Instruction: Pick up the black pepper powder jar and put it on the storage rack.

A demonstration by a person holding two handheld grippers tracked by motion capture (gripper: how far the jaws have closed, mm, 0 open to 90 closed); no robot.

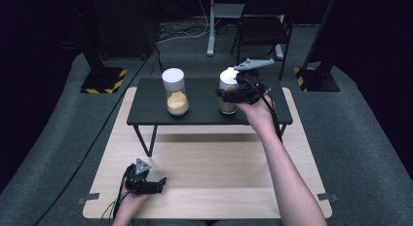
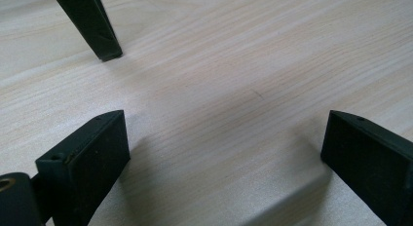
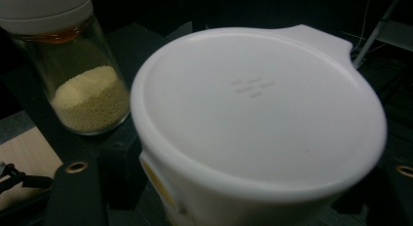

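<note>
- The right gripper [image 1: 233, 95] is held out at the end of a long, outstretched forearm, jaws parted on either side of a jar.
- The left gripper [image 1: 157, 183] rests low and near the body, jaws wide apart, with nothing between them.

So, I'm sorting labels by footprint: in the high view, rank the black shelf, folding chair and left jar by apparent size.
1. black shelf
2. folding chair, though farther from the camera
3. left jar

A small black low table [image 1: 204, 116] with thin metal legs stands on a light wooden board [image 1: 209, 182] (the board lies on grey carpet [image 1: 360, 138]). Two glass jars with white lids [image 1: 175, 92] [image 1: 227, 92] stand apart on its top.
</note>
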